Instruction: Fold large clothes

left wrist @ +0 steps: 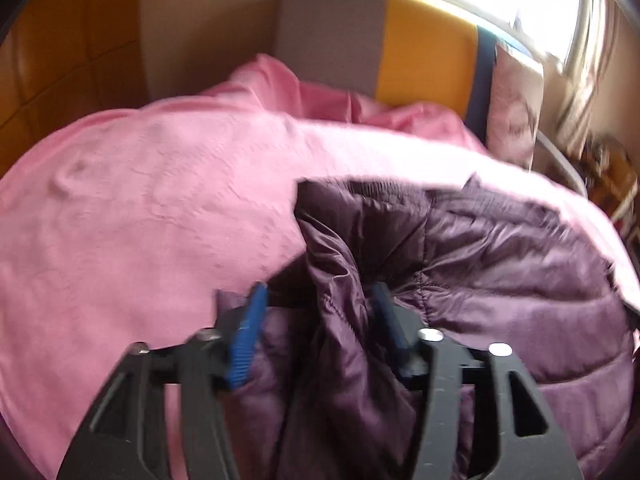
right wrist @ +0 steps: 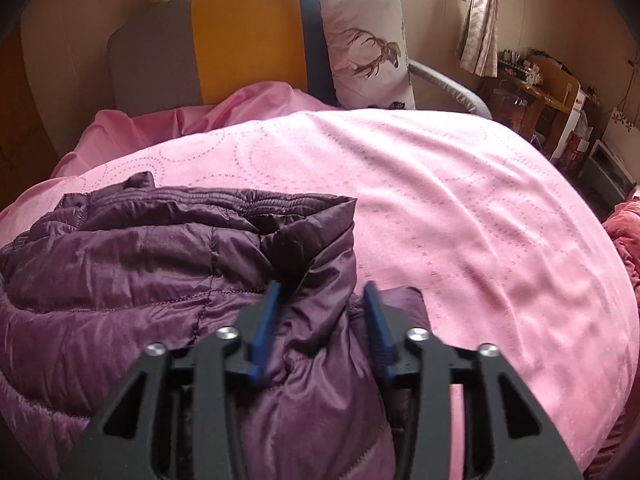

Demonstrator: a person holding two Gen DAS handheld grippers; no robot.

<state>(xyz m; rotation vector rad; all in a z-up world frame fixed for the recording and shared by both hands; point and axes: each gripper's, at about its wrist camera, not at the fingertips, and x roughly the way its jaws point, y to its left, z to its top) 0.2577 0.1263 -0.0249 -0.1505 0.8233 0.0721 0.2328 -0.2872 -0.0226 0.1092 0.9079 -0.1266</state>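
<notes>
Glossy plum quilted jacket on a pink bedspread with dotted rings; grey, mustard and seemingly navy headboard; deer-print pillow.

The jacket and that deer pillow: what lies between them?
Only pink bedspread, bare, between the purple jacket and the deer pillow; the right wrist view shows it.

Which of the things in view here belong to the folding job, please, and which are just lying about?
Part of the job:
- purple quilted jacket
- left claw, fabric between its open jaws
- right claw, likewise
- pink bedspread it lies on

Lying about:
- deer-print pillow
- headboard
- curtains
- cluttered desk
</notes>
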